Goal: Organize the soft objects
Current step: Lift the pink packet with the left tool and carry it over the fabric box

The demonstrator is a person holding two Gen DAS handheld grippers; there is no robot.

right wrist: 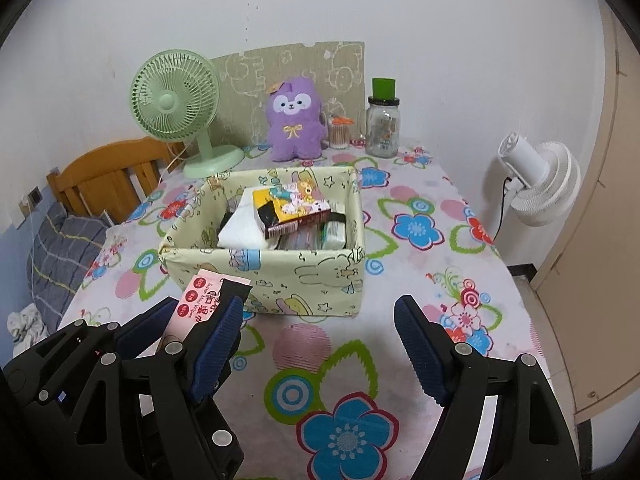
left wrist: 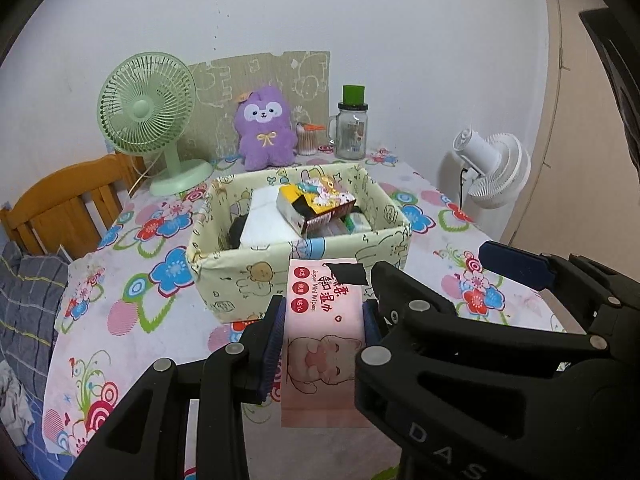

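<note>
Left hand-held gripper was clamped on the pink wet-wipes pack, held above the counter just short of the fabric storage box. Right hand-held gripper was empty, jaws apart. Risk: the box looked crowded, so the pack could snag its near wall or perch on the tissue packs.

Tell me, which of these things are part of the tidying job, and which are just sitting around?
Part of the job:
- pink wipes pack, pinched in the left claw
- fabric box with packets inside
- right claw, empty

Just sitting around:
- green fan
- purple plush, possibly next to tidy
- glass jar
- white fan
</note>
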